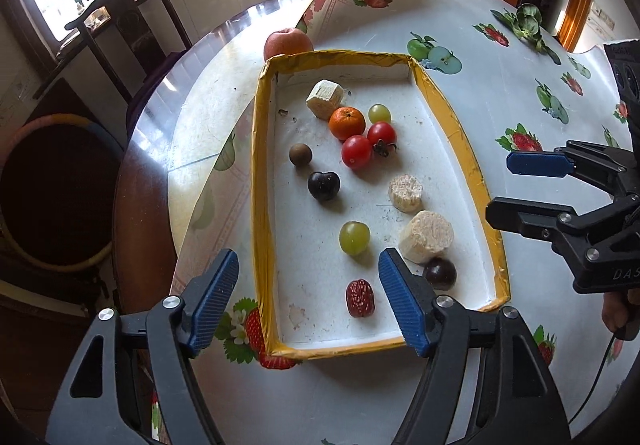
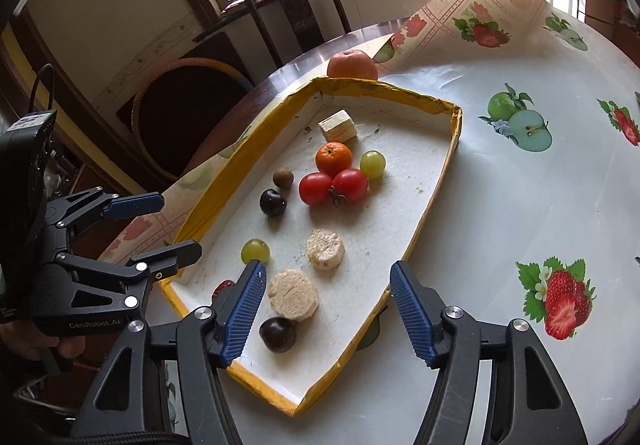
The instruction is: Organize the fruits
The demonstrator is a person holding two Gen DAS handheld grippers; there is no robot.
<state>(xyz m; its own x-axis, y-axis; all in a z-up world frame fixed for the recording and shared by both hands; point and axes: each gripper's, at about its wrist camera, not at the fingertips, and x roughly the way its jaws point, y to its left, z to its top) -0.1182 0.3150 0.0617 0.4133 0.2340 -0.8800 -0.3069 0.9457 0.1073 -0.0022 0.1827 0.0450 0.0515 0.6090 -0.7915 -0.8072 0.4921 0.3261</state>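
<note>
A white tray with a yellow rim (image 1: pixel 464 133) (image 2: pixel 416 97) lies on the table and holds small fruits: an orange mandarin (image 1: pixel 347 122) (image 2: pixel 333 158), two red tomatoes (image 1: pixel 356 151) (image 2: pixel 316 188), green grapes (image 1: pixel 354 237) (image 2: pixel 254 250), dark cherries (image 1: pixel 323 185) (image 2: pixel 277 334), a brown longan (image 1: pixel 300 154), a red date (image 1: pixel 360 297) and pale foam blocks (image 1: pixel 426 236) (image 2: pixel 325 248). My left gripper (image 1: pixel 310 299) is open and empty above the tray's near end, over the date. My right gripper (image 2: pixel 326 311) is open and empty above the tray's near corner; it also shows in the left wrist view (image 1: pixel 520 189).
A large apple (image 1: pixel 288 43) (image 2: pixel 352 64) sits just behind the tray's far edge. The fruit-print tablecloth (image 1: pixel 520 85) is folded up behind it. A dark wooden chair (image 1: pixel 120 17) stands past the table's far left edge. A leafy green sprig (image 1: pixel 526 21) lies at the far right.
</note>
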